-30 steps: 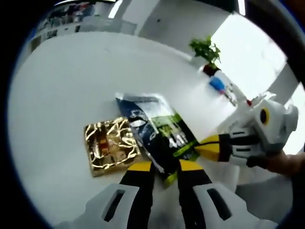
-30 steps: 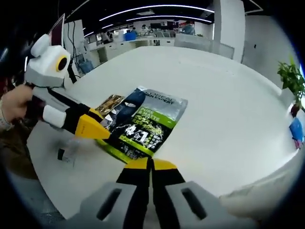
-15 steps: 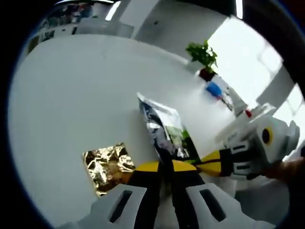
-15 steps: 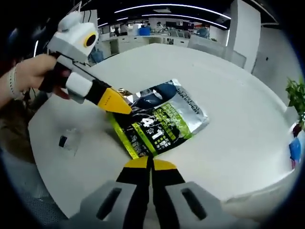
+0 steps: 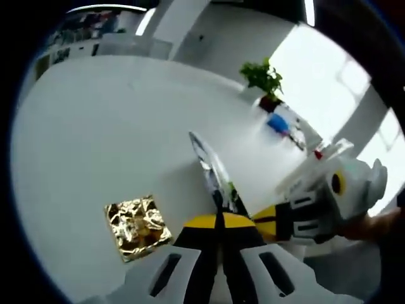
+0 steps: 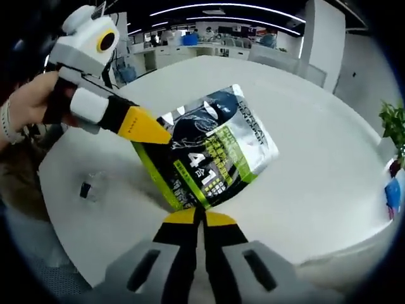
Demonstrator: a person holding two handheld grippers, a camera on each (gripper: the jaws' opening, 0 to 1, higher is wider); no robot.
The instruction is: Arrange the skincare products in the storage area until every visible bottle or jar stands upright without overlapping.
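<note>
A silver, dark blue and green pouch hangs tilted above the white table, lifted clear of it. My left gripper is shut on its left edge, with a hand behind it. In the left gripper view the pouch shows edge-on, pinched between the left gripper jaws. My right gripper has its jaws together, tips right at the pouch's lower edge; I cannot tell whether they touch it. It enters the left gripper view as the right gripper beside the pouch.
A gold foil packet lies flat on the table. A small clear item with a black cap rests near the table's edge. A potted plant and a blue item stand at the far side.
The left gripper has shut on the pouch and lifted it off the gold packet and the table, turning it up on edge. The right gripper has stayed shut below it.
</note>
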